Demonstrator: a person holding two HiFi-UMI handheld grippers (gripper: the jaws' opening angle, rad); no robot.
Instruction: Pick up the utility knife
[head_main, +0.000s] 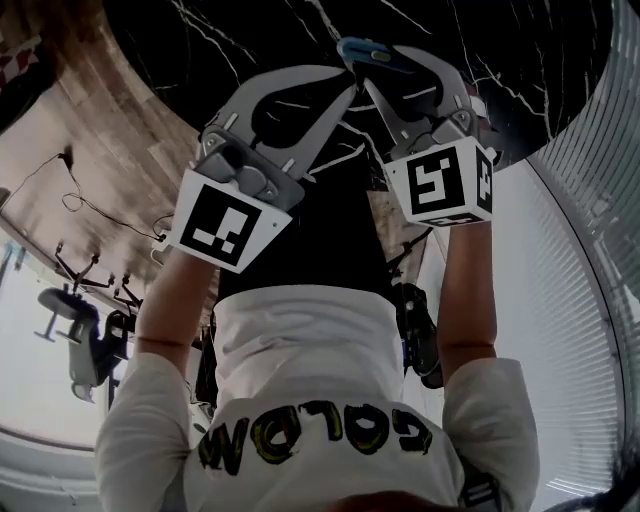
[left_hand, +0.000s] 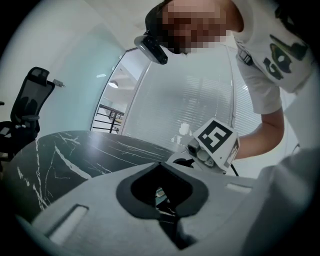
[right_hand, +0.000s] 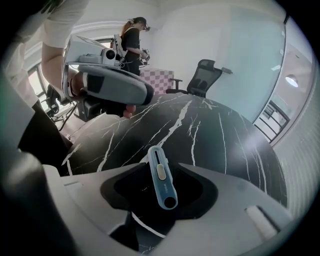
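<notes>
The knife (right_hand: 161, 178) is slim and light blue, with a pale slider and a hole at one end. It lies on the black marbled table (right_hand: 215, 135).

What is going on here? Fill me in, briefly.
A person holds a two-jaw gripper in each hand over a black marble table. The right gripper is open, with a blue utility knife lying on the table between its jaws, not gripped yet. The left gripper is shut and empty beside it.
</notes>
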